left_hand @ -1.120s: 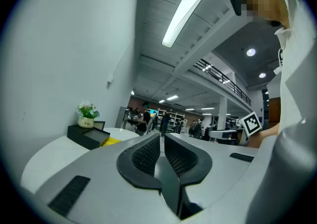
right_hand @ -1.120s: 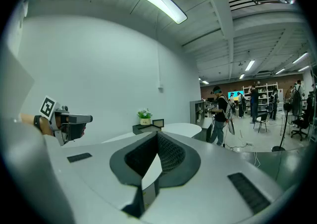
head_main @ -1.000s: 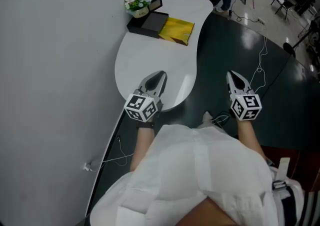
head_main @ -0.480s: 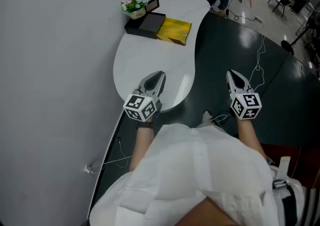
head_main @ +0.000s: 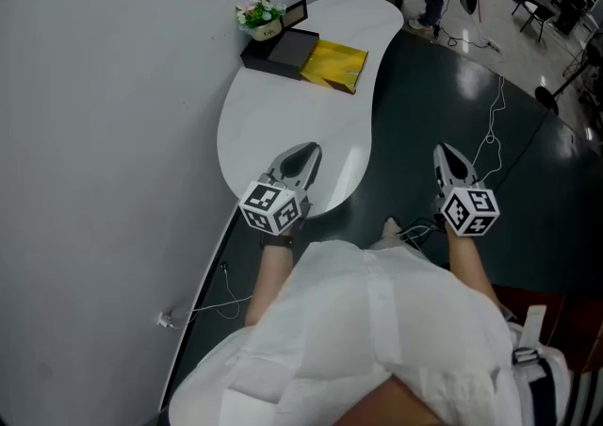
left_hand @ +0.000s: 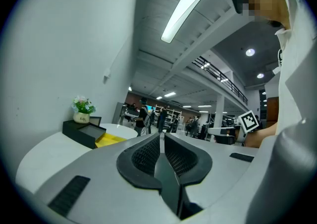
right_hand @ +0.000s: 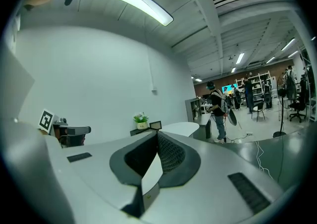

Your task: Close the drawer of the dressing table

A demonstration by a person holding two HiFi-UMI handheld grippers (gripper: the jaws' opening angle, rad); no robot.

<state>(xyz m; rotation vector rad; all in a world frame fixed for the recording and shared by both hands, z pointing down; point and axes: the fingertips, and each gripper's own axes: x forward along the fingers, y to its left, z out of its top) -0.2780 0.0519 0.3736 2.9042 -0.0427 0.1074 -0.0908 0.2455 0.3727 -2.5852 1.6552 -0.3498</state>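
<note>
While both pairs of jaws are pressed together on nothing, the left hand-held gripper [head_main: 307, 153] hangs over the near rounded end of the white bench [head_main: 273, 113], and the right hand-held gripper [head_main: 447, 155] hangs over the dark floor [head_main: 443, 85] off its front edge. No drawer shows from above. It presumably sits under that edge, below and between the two, with the bench's long axis running away along the wall [head_main: 113, 85], so the left looks nearer.

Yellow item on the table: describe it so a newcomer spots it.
Start at the white curved table by the wall. At its far end sits a black box. The yellow item lies flat right beside it, bright where the box is dark.
</note>
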